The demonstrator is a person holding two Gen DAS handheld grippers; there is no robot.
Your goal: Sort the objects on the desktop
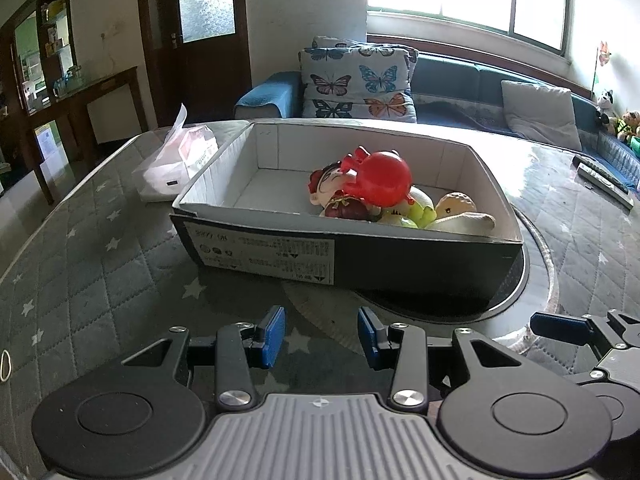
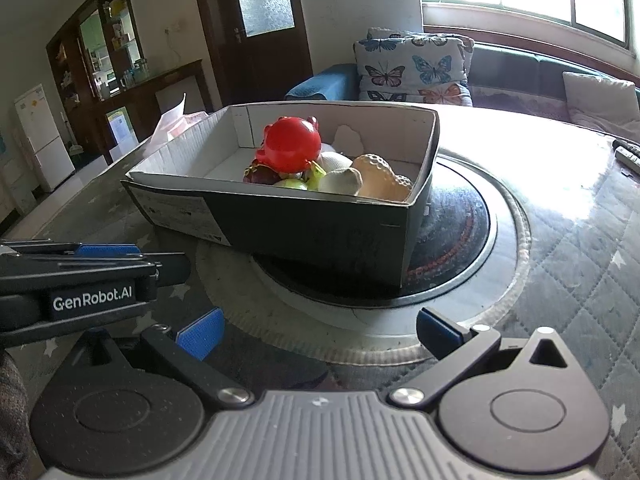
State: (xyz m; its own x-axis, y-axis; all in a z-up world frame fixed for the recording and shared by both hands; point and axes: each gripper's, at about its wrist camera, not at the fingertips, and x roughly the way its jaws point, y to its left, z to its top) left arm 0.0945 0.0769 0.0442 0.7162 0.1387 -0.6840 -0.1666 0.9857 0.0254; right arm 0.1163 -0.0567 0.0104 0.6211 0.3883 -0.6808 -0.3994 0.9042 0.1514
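Both grippers, left gripper [image 1: 321,336] and right gripper [image 2: 318,332], are spread, empty; red toy [image 1: 382,179], maybe loose, could roll off the pile in the box [image 1: 348,252].

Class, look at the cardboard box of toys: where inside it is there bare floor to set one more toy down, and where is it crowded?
Inside the box, the bare floor lies in the half beside the tissue pack, bordered by the white walls. The other half is crowded: the red toy sits on the pile there. Both claws, left and right, are open in front of the box.
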